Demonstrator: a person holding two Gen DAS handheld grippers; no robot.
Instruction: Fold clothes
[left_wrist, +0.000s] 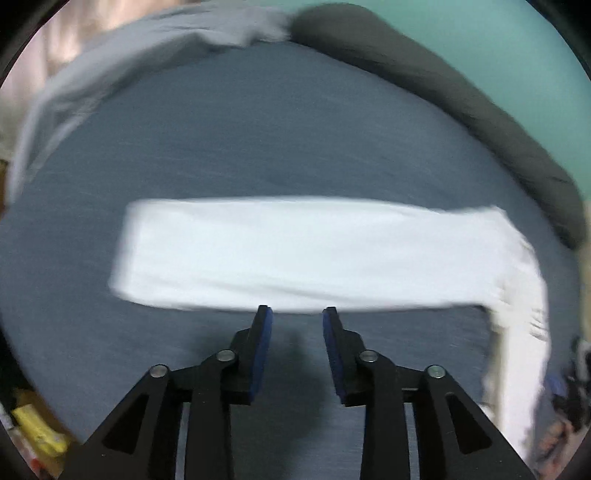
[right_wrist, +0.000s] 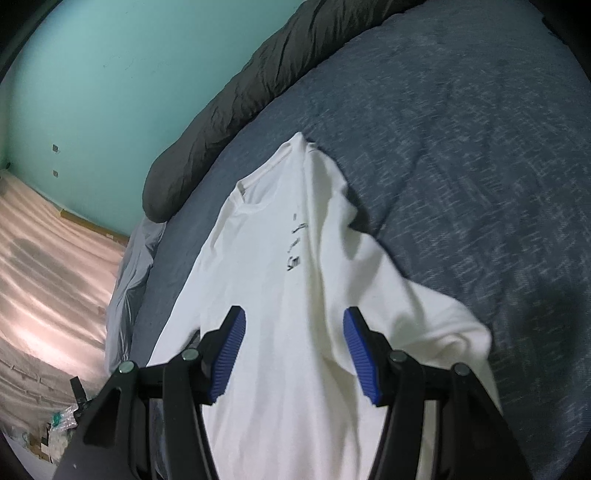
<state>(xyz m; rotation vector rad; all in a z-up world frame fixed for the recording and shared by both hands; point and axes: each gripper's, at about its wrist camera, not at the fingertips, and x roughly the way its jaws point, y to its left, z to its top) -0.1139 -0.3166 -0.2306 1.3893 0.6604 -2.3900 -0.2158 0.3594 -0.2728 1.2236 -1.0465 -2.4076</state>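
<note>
White T-shirt (left_wrist: 295, 254), long-folded on bed (left_wrist: 258, 147). Left gripper (left_wrist: 297, 314) open, empty; right gripper (right_wrist: 293, 328) open above cloth. Pinch both layers squarely.

White cotton T-shirt (left_wrist: 295, 254): motion-blurred in left view; hem cut off at right view's bottom edge (right_wrist: 295, 424).

Left gripper (left_wrist: 297, 314) fingers seemingly parted, empty, right gripper (right_wrist: 293, 321) fingers wide apart
</note>
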